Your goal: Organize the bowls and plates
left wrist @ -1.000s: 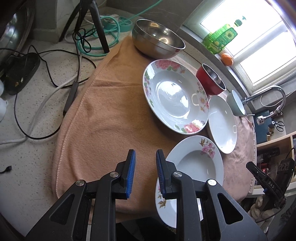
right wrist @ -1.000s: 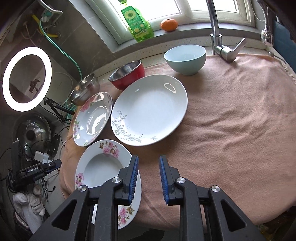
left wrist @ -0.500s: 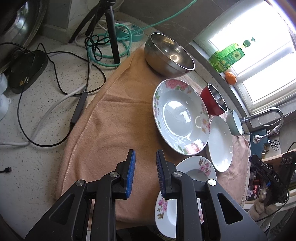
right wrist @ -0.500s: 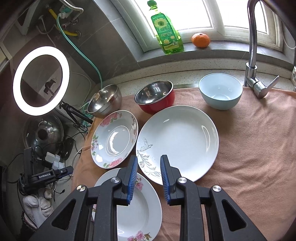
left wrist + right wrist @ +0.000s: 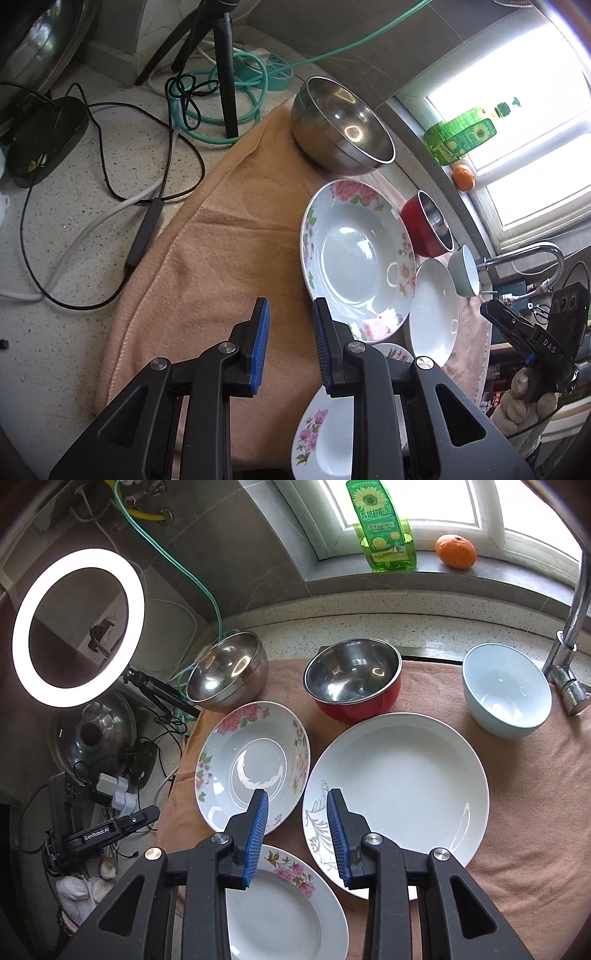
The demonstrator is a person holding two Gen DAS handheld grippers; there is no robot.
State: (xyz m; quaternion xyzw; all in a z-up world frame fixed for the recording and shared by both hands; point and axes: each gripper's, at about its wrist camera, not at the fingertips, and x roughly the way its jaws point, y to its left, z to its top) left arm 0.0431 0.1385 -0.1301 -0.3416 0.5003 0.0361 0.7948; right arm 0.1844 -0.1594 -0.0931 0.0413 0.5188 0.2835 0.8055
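Where plates (image 5: 397, 786) lie; peach cloth (image 5: 221, 243)

Bright window (image 5: 424, 502) backlight, sharp focus, fisheye-warped edges.

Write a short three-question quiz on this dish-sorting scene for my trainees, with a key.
1. True or false: the right gripper grips a plate.
2. How many bowls stand on the cloth?
3. Which bowl is nearest the faucet: A steel bowl, B red bowl, C light blue bowl?

Key: 1 false, both grippers are open and empty, left gripper too. 2 three. 3 C.
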